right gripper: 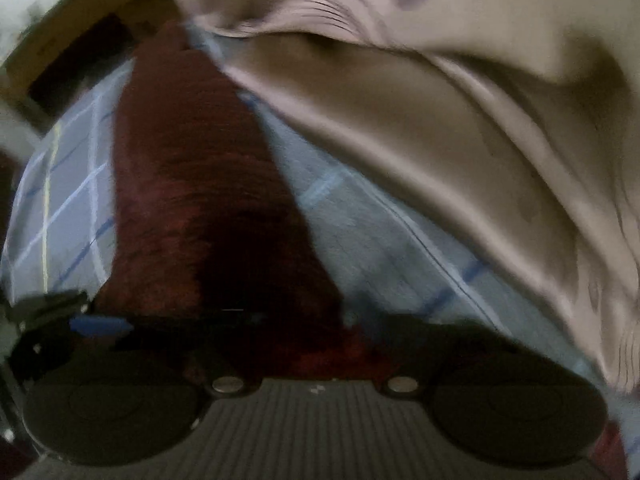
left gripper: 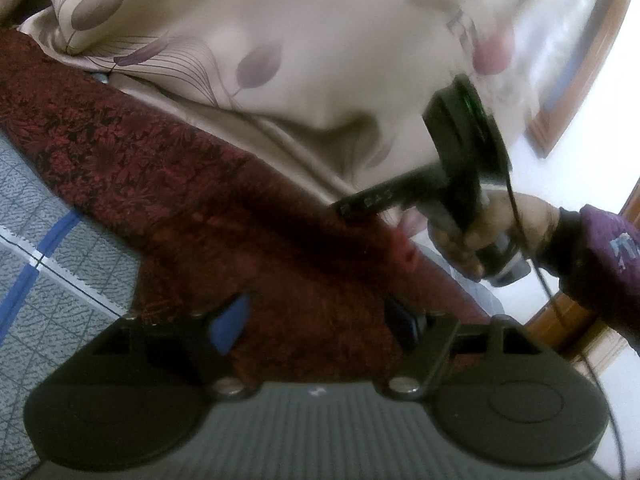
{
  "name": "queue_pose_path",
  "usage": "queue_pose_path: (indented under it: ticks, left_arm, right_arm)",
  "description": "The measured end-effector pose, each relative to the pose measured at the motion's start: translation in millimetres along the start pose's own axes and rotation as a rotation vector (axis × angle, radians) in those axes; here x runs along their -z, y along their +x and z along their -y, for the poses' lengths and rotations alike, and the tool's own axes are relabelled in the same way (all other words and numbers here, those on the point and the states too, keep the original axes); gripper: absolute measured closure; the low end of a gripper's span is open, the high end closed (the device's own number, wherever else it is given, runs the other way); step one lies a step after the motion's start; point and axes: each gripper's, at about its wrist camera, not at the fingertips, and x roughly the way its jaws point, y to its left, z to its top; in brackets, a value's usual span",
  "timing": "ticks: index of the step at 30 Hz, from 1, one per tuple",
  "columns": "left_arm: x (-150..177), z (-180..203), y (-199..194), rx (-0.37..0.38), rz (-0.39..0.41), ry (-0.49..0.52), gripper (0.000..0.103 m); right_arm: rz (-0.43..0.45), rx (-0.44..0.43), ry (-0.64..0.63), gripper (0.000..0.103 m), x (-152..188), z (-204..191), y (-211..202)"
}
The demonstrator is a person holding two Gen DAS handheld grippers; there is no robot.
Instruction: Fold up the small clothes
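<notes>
A dark red plush cloth (left gripper: 168, 168) lies in a long strip across a plaid sheet. My left gripper (left gripper: 316, 322) hovers low over its near end. It is open, with nothing between its blue-padded finger (left gripper: 230, 324) and the other. A hand in a purple sleeve (left gripper: 600, 252) holds my right gripper (left gripper: 348, 206) farther along the strip, pointing steeply down at the red cloth's edge. In the blurred right wrist view, the right gripper (right gripper: 344, 340) has its jaws set narrow, with a fold of the dark red cloth (right gripper: 192, 184) bunched between them.
A beige cloth with purple leaf prints (left gripper: 300, 40) is heaped behind the red strip and overlaps its far edge; it rises on the right as the beige cloth (right gripper: 480, 120). The blue-grey plaid sheet (left gripper: 48, 240) covers the surface. A wooden frame (left gripper: 580, 80) stands at the right.
</notes>
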Motion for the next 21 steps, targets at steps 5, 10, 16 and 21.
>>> queue_pose_path:
  ticks: [5, 10, 16, 21]
  left_arm:
    - [0.0, -1.4, -1.5, 0.005, 0.007, -0.007, 0.028]
    - [0.5, -1.3, -2.8, 0.001, 0.011, -0.008, 0.028]
    - [1.1, 0.2, -3.9, -0.019, 0.018, 0.000, 0.028]
    - [2.0, 1.5, -4.5, -0.036, 0.020, 0.008, 0.028]
  right_arm:
    - [0.074, 0.101, -0.132, 0.085, -5.3, -10.6, -5.2]
    - [0.224, 0.205, -0.162, 0.090, -22.6, -11.6, -31.0]
    - [0.307, 0.354, -0.155, 0.091, -43.9, 8.5, -27.7]
    - [0.302, 0.399, -0.020, 0.075, -33.5, 23.6, 21.7]
